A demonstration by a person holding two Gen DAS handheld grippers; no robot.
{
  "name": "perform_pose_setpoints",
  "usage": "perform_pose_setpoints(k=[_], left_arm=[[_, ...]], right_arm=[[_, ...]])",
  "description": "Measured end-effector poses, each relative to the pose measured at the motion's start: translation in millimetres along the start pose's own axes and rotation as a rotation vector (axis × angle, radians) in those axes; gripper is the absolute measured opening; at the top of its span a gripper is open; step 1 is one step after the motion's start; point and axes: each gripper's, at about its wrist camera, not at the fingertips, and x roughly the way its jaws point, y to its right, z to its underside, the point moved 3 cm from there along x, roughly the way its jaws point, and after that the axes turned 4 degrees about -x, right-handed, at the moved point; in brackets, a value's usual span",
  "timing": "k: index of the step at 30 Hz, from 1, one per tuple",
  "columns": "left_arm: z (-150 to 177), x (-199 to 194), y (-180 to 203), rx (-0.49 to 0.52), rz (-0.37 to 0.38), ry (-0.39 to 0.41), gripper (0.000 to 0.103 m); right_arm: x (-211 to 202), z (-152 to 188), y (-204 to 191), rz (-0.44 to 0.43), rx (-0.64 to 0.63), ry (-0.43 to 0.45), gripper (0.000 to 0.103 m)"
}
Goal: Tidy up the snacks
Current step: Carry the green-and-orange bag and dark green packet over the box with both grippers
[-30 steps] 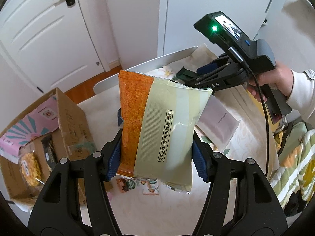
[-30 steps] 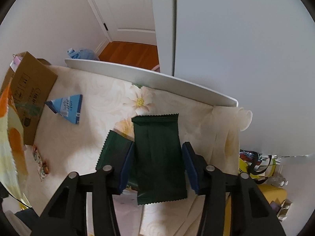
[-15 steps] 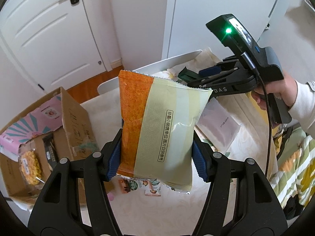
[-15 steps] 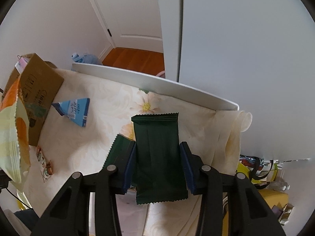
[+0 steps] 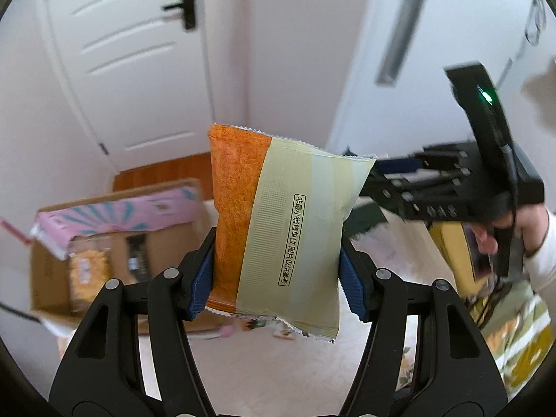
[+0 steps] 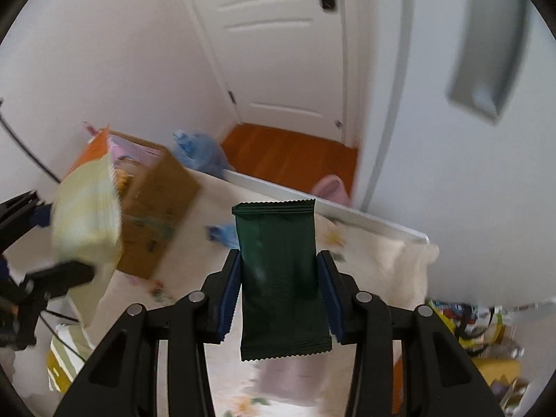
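White doors back a floral surface (image 6: 194, 299); the box (image 5: 114, 243) lies left of both packets, nearer the left gripper (image 5: 276, 278), clenched on the upright orange packet (image 5: 278, 239); the right gripper (image 6: 279, 299) clamps the upright green packet (image 6: 281, 278)

Each of the 2 fisheye views rides on its own claw, looking forward and steeply down along the fingers, with the held packet filling the near centre. The left wrist view, from the left claw (image 5: 278, 274), faces the cardboard box (image 5: 114, 243) and the white door (image 5: 128, 62). The right wrist view, from the right claw (image 6: 278, 295), faces the same door (image 6: 278, 34). Both share the box (image 6: 156, 222), the door and the flower-patterned worktop (image 5: 278, 375), and each catches the other claw at its edge.
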Motion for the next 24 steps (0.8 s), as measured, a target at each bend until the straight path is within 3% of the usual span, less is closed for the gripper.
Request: perform_pose_setpoints(k=[5,12,16,24], left_arm=[[-10,-35,-47,-0.081,-0.082,0.038,0.059],[-16,-48,-132,-0.139,-0.179,0.017,0.059],[-9,-28,-184,-0.159,-0.184,-0.054,0.059],[11,38,-243,-0.131,-0.132,-0.200,0.059]], right_arm=[[-21,-22,-43,-0.071,-0.078,0.055,0.040],[-26,-55,-103,-0.124,-0.145,0.108,0.040],[-20,-67,-138,-0.135,-0.147,0.128,0.040],[20,-93,-198,-0.138,-0.097,0.102,0.040]])
